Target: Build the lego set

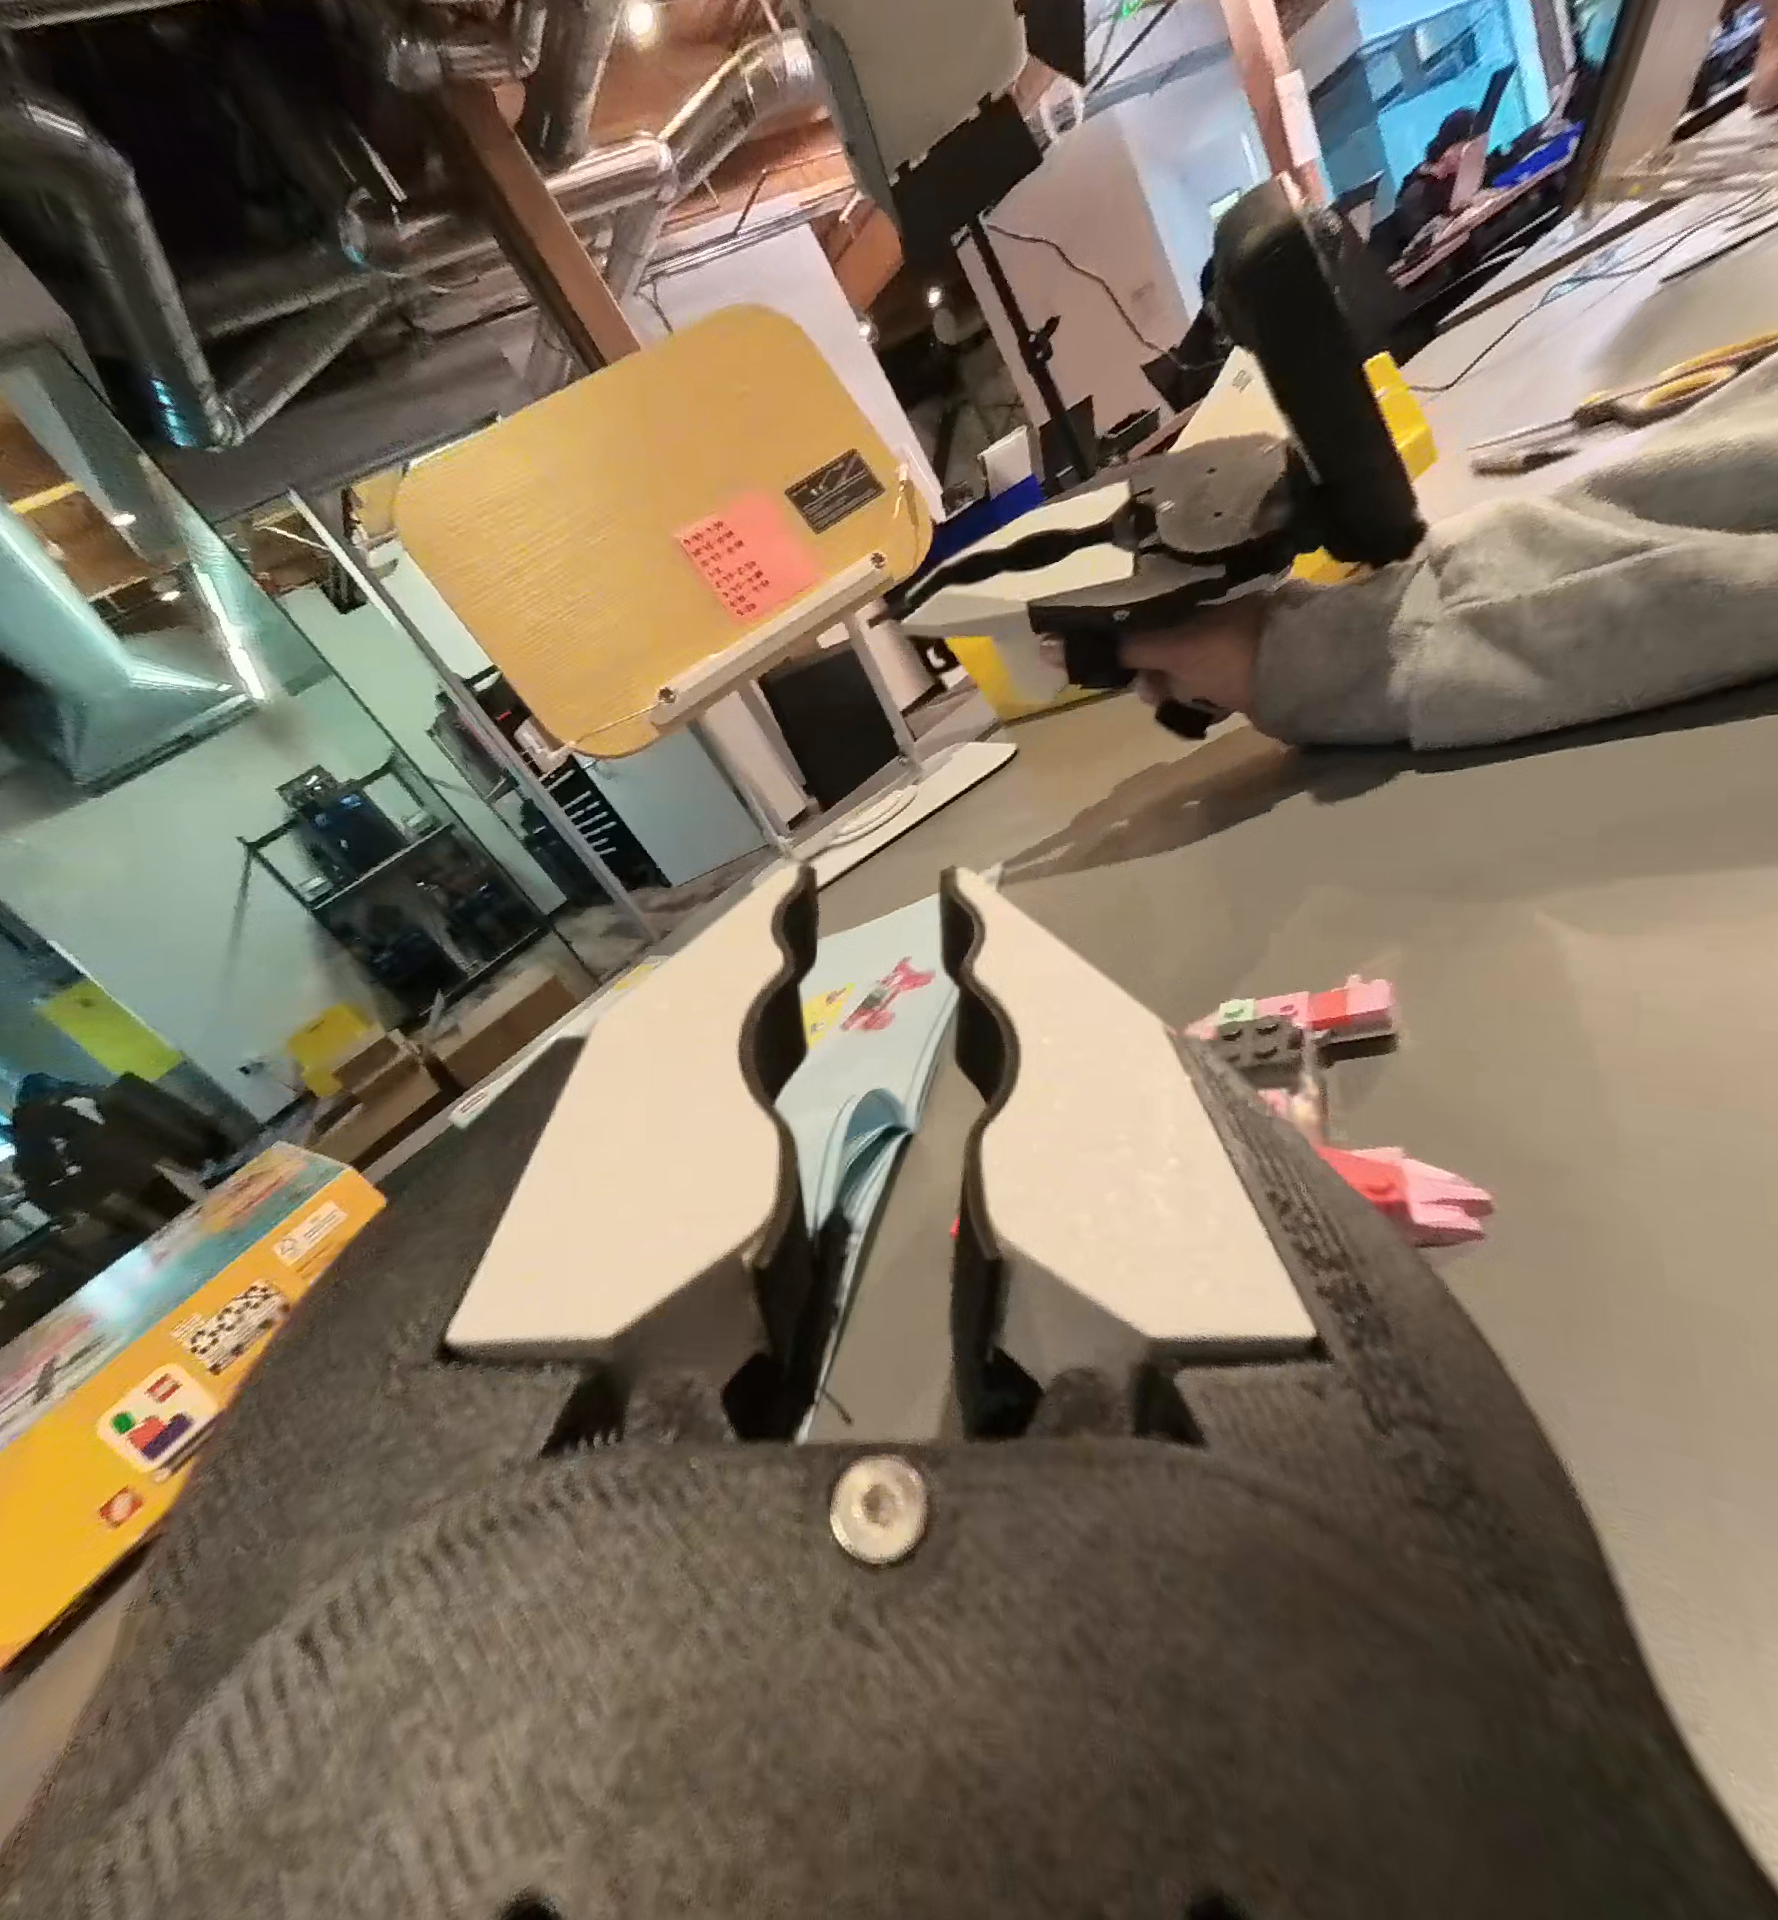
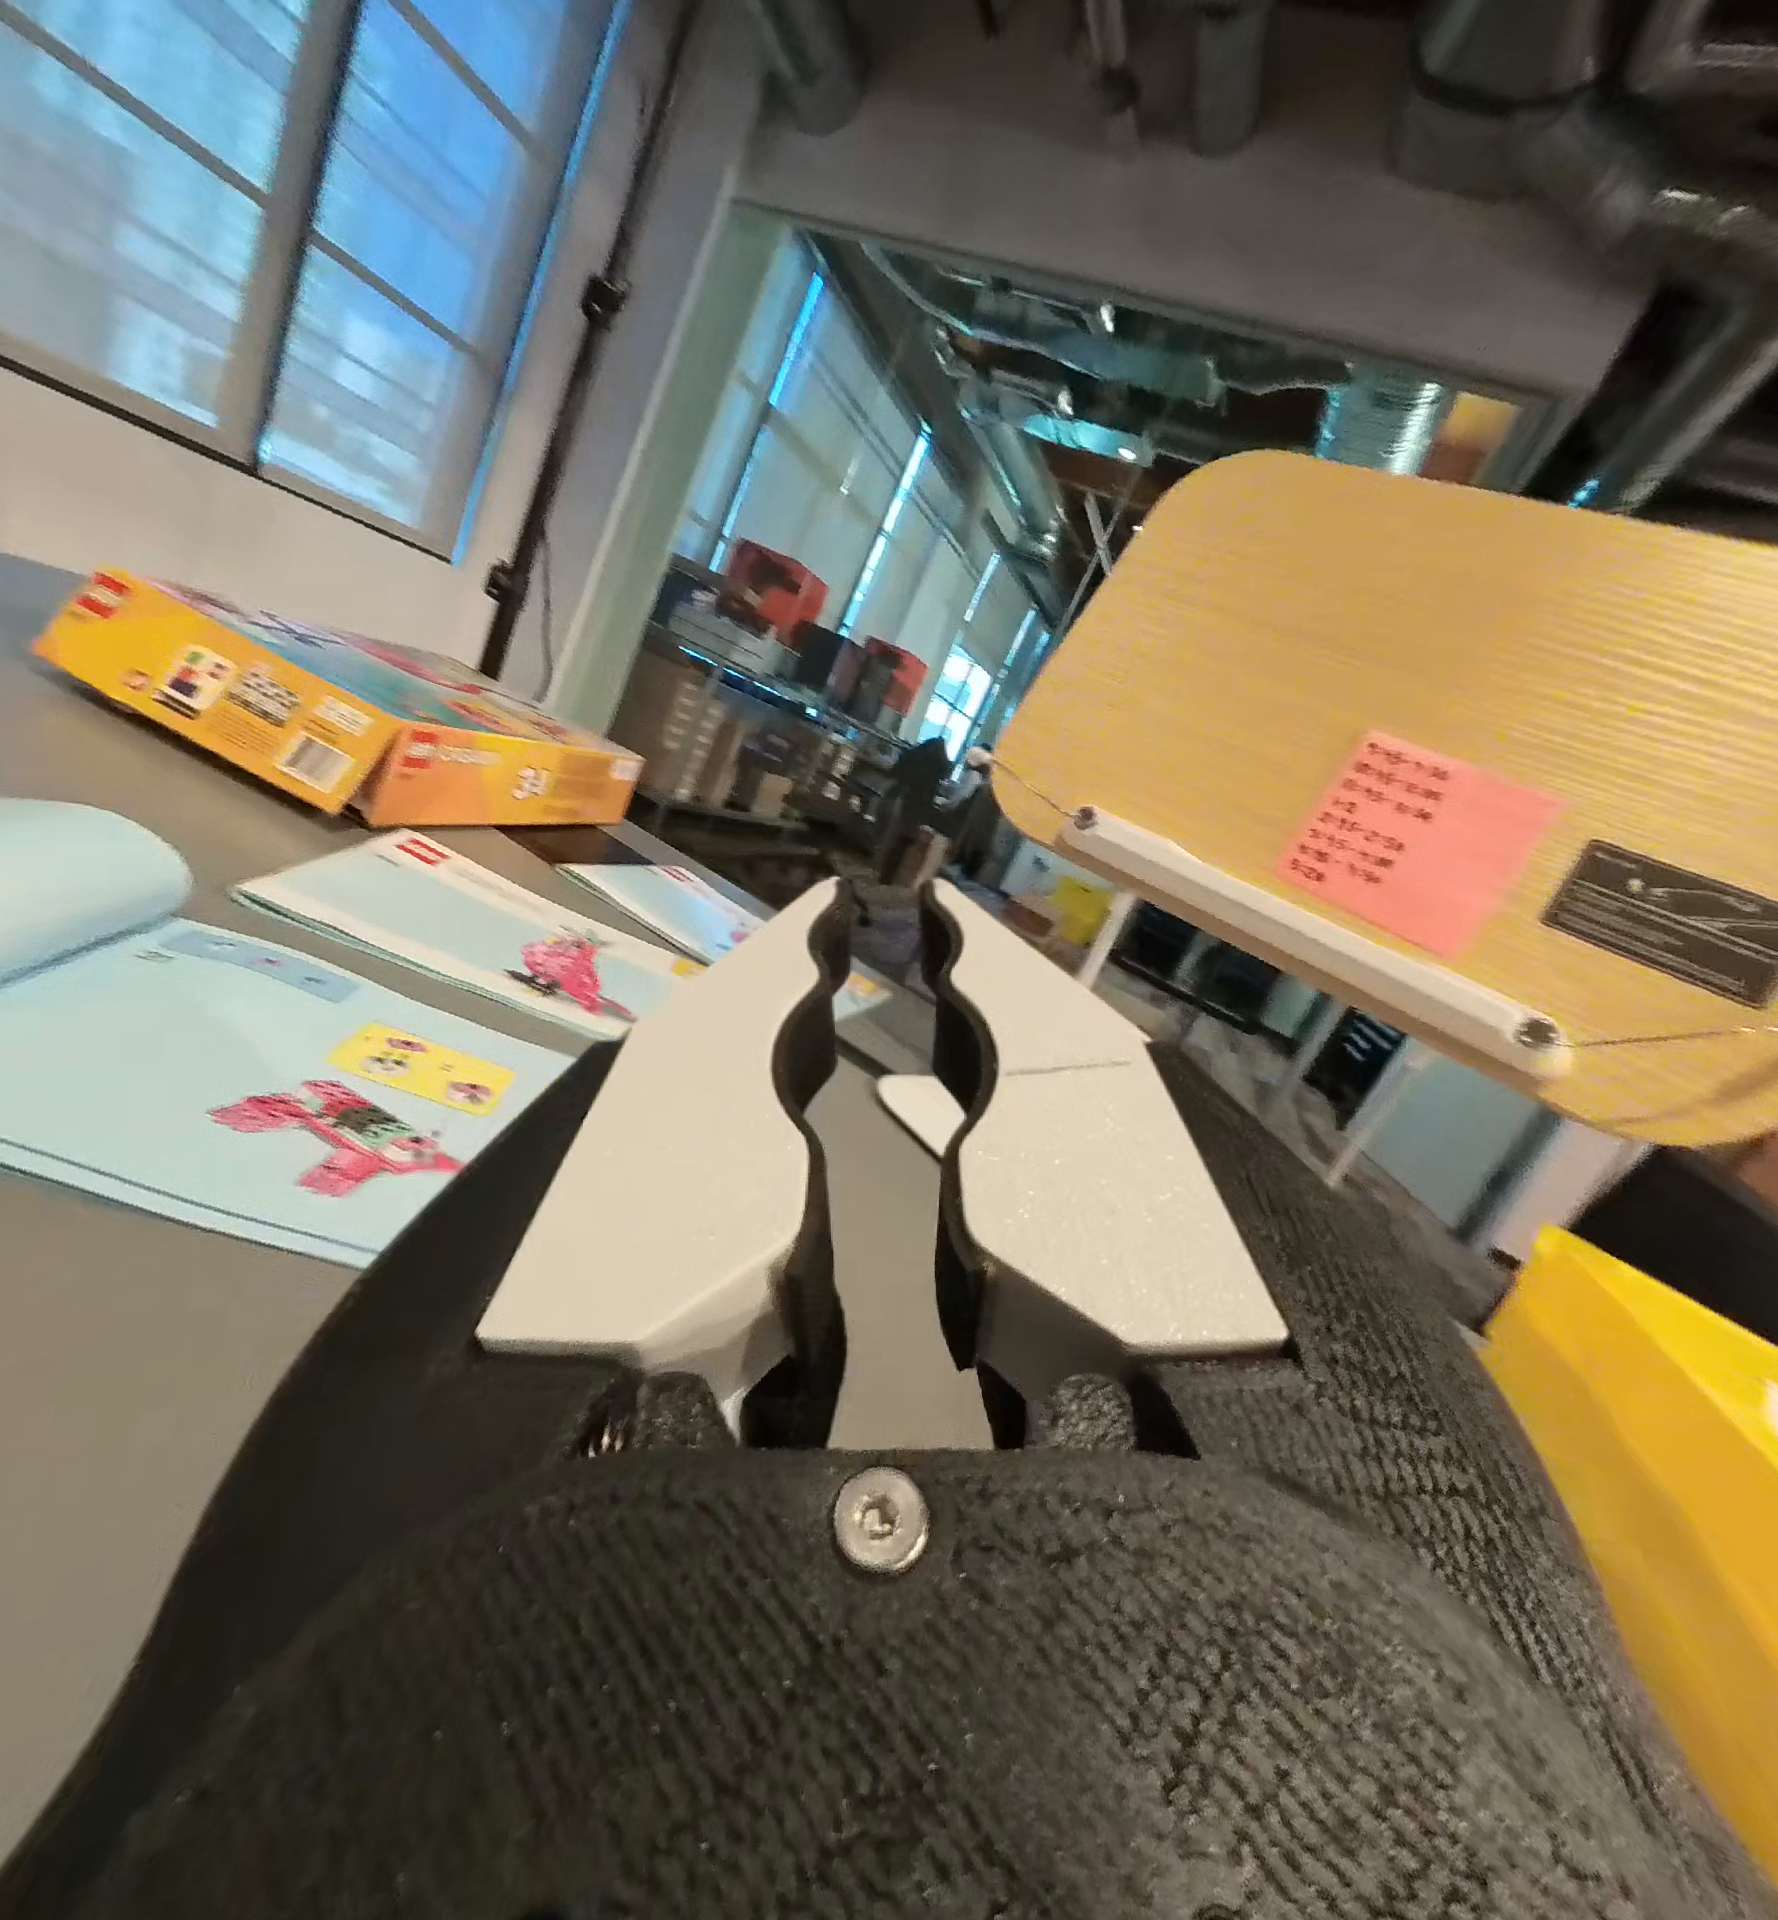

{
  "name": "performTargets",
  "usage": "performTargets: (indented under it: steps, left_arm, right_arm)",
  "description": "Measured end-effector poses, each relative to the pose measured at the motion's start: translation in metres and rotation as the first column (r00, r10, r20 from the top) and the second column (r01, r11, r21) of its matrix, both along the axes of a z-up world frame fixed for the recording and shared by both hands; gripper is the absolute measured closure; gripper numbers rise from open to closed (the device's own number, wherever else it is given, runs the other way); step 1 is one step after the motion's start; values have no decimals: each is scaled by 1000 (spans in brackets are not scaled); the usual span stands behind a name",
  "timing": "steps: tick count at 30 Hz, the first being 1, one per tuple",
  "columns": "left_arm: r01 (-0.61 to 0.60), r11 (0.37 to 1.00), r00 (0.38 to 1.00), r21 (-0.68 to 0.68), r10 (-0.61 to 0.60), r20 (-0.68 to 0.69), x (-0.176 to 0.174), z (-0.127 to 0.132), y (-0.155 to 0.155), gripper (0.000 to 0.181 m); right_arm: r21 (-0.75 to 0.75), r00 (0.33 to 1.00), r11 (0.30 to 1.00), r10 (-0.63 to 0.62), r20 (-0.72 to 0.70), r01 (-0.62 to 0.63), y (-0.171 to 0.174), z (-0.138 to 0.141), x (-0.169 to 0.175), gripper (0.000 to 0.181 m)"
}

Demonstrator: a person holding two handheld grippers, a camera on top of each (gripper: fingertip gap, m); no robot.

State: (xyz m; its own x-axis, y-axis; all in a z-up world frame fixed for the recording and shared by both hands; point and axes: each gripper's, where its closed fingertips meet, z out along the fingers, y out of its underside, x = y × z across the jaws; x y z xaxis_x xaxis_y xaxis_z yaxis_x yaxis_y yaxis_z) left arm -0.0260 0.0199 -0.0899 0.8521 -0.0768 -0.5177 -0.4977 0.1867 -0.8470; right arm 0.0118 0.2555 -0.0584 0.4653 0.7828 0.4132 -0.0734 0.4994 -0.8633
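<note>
A partly built pink and red lego model lies on the grey table, just right of my left gripper. More pink pieces lie nearer. The left jaws stand a little apart, low over an open light-blue instruction booklet, and hold nothing. My right gripper has a narrow gap between its fingers and is empty. It also shows in the left wrist view, held by a hand in a grey sleeve, near the book stand. The open booklet lies to its left.
A wooden book stand with a pink note stands at the table's far side; it fills the right wrist view's upper right. The yellow lego box lies left. Two closed booklets lie by it. A yellow bin sits close right. About 25 cm separates my left fingertips from my right.
</note>
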Motion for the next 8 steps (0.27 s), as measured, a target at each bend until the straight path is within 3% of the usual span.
performTargets:
  steps: [8]
  left_arm:
    - [-97, 995, 995, -24, 97, -32, -18, -8, 5, 173]
  right_arm:
    - [35, 995, 999, -15, 94, 12, 0, -13, -13, 181]
